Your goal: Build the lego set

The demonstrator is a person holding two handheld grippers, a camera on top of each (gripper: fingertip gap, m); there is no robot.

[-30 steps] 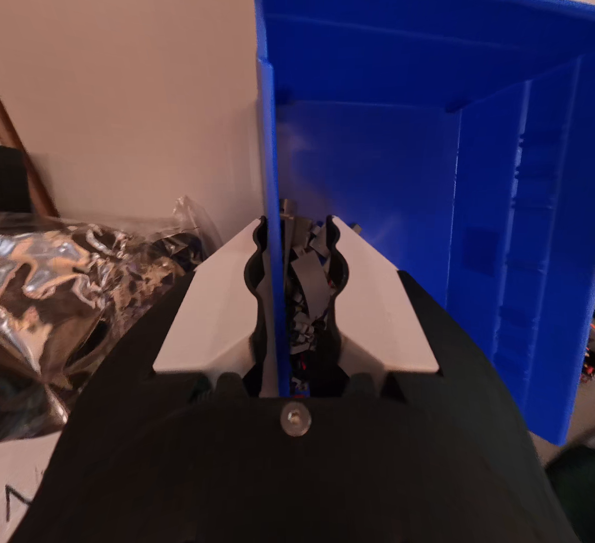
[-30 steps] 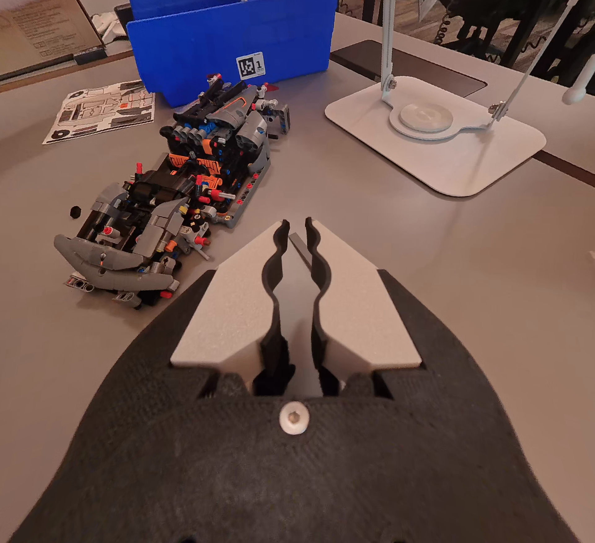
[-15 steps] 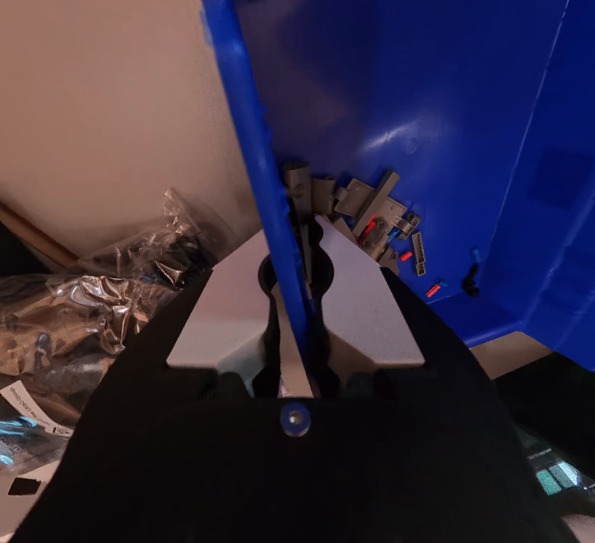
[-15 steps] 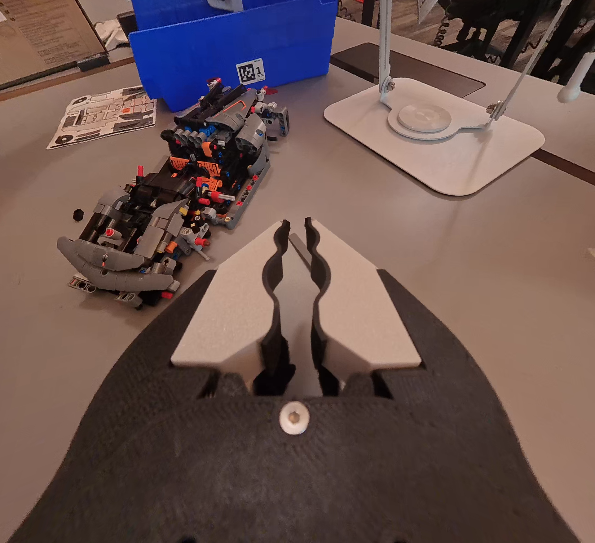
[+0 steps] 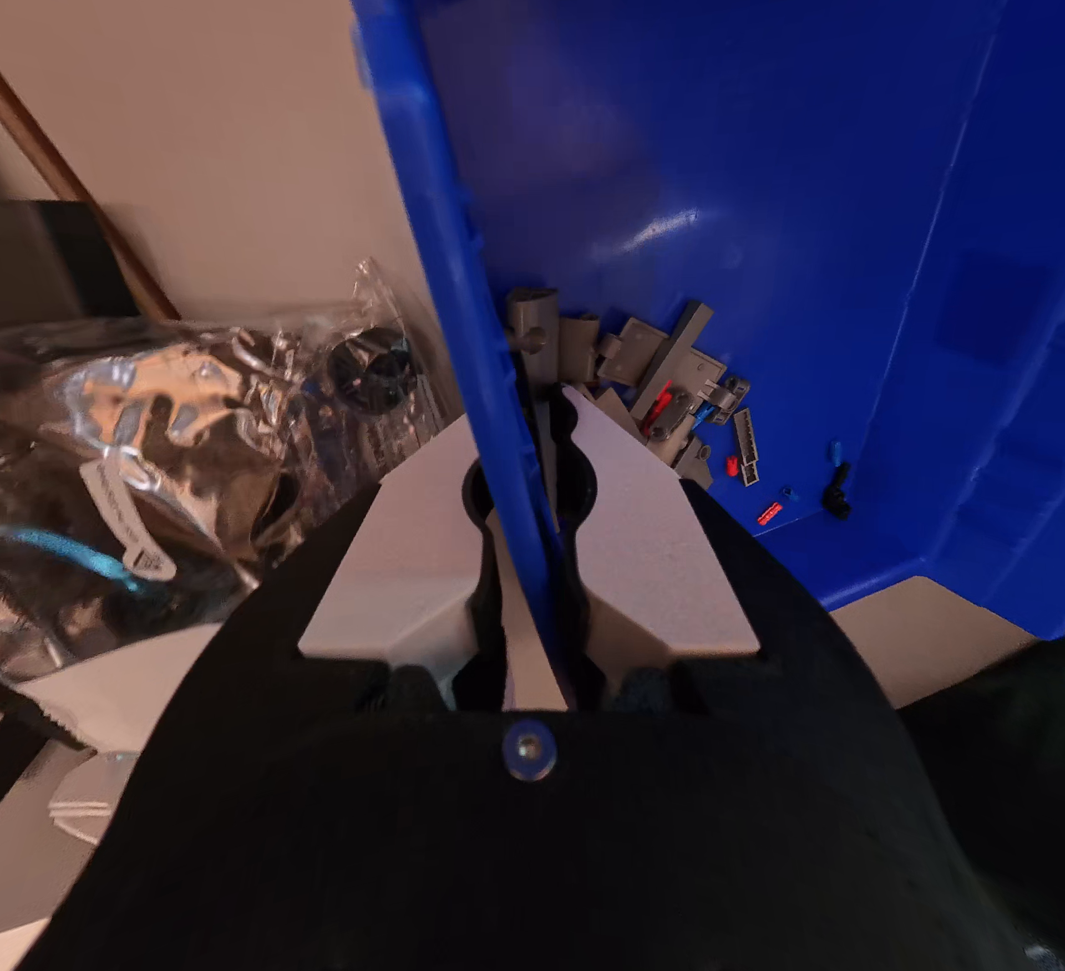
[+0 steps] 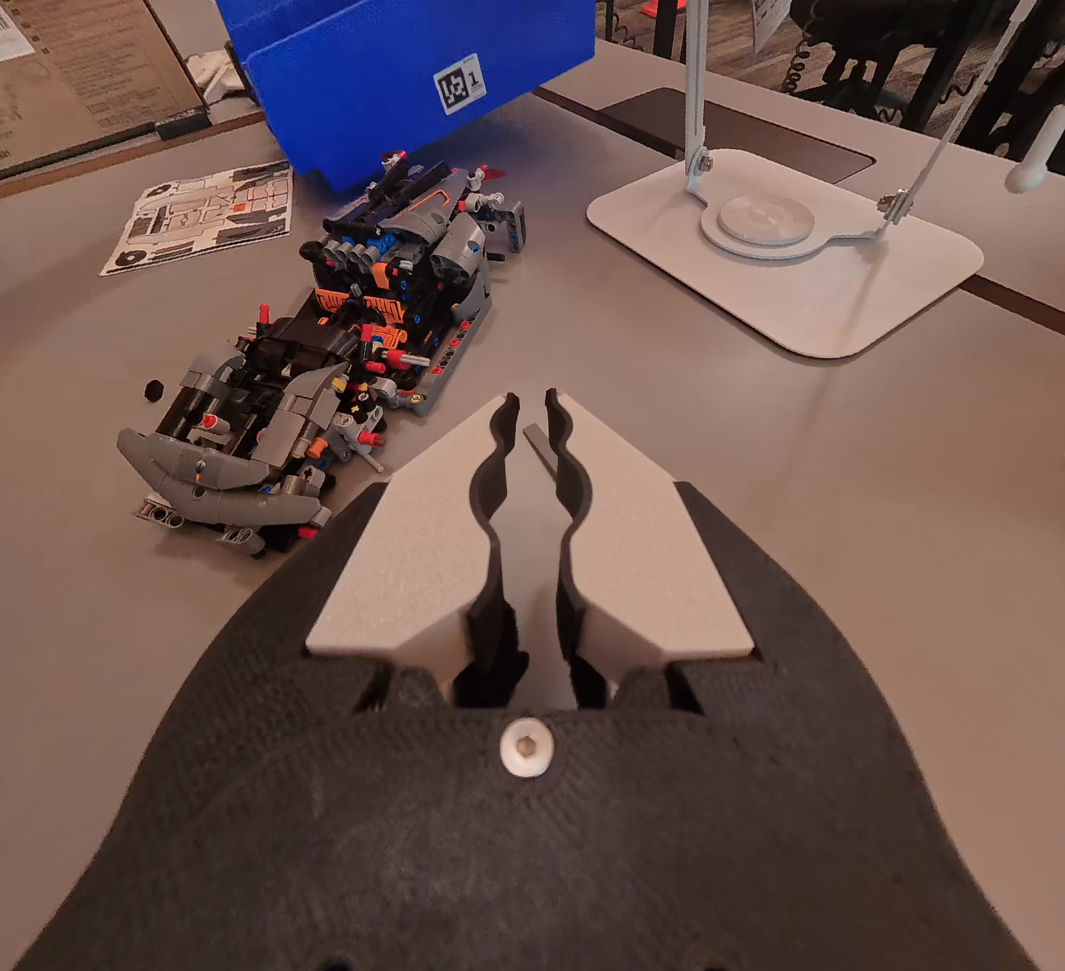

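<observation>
the grey table [image 6: 720, 482] bore the tilted blue bin [image 6: 369, 56], its wall clamped by the left gripper [image 5: 521, 425], loose lego pieces [image 5: 663, 379] pooled inside, the part-built lego car [image 6: 323, 361] before it, while the right gripper [image 6: 529, 396] hovered slightly parted, empty.
</observation>
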